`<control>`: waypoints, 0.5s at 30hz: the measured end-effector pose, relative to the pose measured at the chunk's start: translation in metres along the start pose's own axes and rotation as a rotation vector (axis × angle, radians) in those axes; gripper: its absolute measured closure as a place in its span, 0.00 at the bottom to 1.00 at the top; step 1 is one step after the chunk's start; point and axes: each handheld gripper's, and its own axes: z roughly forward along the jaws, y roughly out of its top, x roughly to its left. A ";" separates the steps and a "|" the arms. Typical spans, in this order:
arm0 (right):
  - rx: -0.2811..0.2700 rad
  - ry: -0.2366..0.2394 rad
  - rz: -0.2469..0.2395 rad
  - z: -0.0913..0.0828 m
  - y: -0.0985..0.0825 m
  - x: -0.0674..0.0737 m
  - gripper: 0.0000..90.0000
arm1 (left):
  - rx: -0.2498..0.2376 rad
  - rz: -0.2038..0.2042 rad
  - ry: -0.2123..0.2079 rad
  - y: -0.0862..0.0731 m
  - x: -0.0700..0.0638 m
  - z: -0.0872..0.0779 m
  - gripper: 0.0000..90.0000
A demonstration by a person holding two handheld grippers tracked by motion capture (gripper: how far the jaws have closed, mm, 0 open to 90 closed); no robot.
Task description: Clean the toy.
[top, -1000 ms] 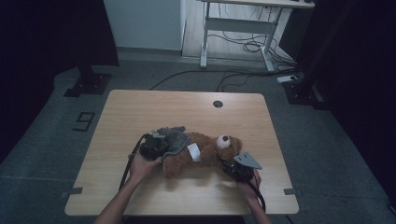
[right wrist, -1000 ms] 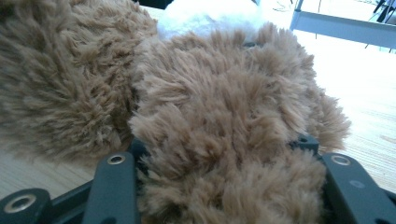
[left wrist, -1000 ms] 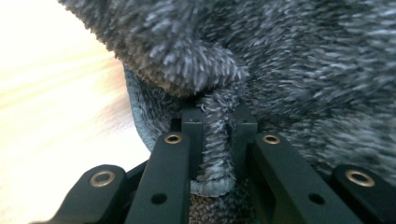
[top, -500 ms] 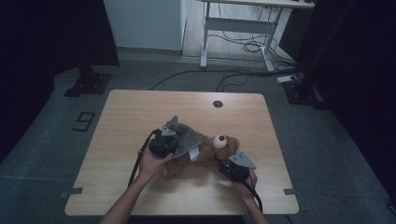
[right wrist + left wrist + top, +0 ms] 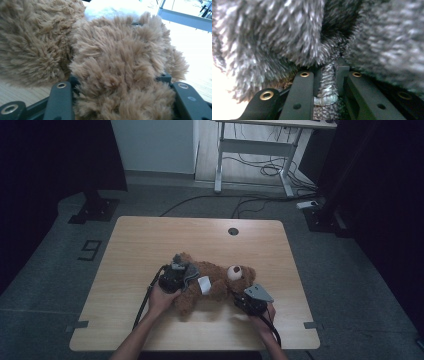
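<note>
A brown teddy bear (image 5: pixel 220 282) lies on its back on the wooden table (image 5: pixel 150 240), head (image 5: pixel 241 272) to the right, with a white tag (image 5: pixel 204 285) on its belly. My left gripper (image 5: pixel 179 277) is at the bear's leg end, shut on a strip of grey knitted cloth (image 5: pixel 190 273). The left gripper view shows that cloth (image 5: pixel 326 82) pinched between the jaws of my left gripper (image 5: pixel 327 72), with fur close behind. My right gripper (image 5: pixel 242 297) sits below the head. Its jaws are shut on a furry brown limb (image 5: pixel 120 82) in the right gripper view.
A round cable hole (image 5: pixel 233 231) lies near the table's far edge. Behind the table stand a white desk frame (image 5: pixel 250 150) and cables on the floor (image 5: pixel 260 170). Tape marks (image 5: pixel 90 250) are on the floor at left. Bare tabletop stretches left and beyond the bear.
My left gripper lifted the grey cloth off the bear's middle, then came down to the left toward the legs. The belly and white tag are now uncovered. The right gripper kept still.
</note>
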 end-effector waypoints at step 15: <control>-0.046 -0.014 0.014 0.040 0.009 -0.013 0.48 | -0.032 -0.040 0.018 0.030 0.029 0.017 0.89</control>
